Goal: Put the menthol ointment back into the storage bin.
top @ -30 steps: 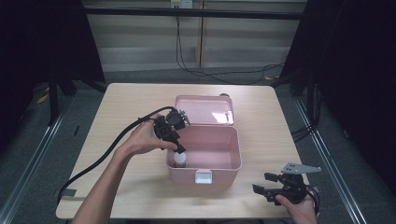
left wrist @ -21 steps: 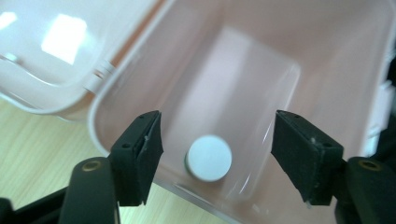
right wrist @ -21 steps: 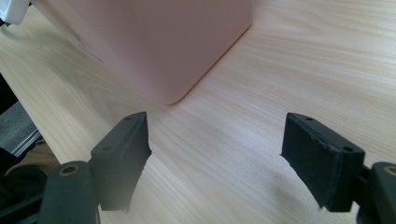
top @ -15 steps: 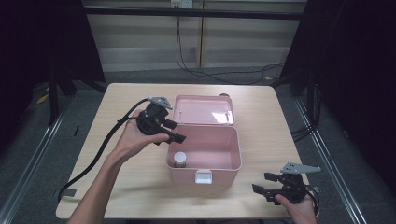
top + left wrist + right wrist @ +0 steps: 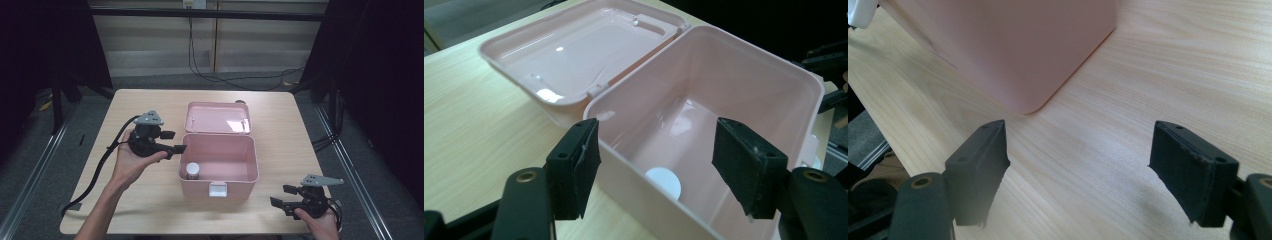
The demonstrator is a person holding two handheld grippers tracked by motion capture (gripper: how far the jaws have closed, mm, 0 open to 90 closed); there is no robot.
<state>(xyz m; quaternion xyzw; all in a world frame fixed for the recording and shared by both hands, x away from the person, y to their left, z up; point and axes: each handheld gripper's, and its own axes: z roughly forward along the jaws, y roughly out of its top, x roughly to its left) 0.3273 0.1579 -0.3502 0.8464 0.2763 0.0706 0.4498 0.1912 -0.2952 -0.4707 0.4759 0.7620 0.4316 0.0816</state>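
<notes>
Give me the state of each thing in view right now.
Box: open, upright on the table.
Lid: swung back, lying flat behind the box.
Bottle: upright inside the box, front-left corner, capped.
Latch: undone.
Left gripper: jaws open, empty, beside the box.
Right gripper: jaws open, empty.

box [image 5: 1013, 45]: top and left cut by right gripper view's edge, inside hidden | small container [image 5: 664, 182]: just its white cap shows past the box's near wall in left gripper view, body hidden | dark object [image 5: 240, 102] behind lid [image 5: 218, 118]: mostly hidden, too small to tell | right hand [image 5: 320, 222]: cut by bottom edge
</notes>
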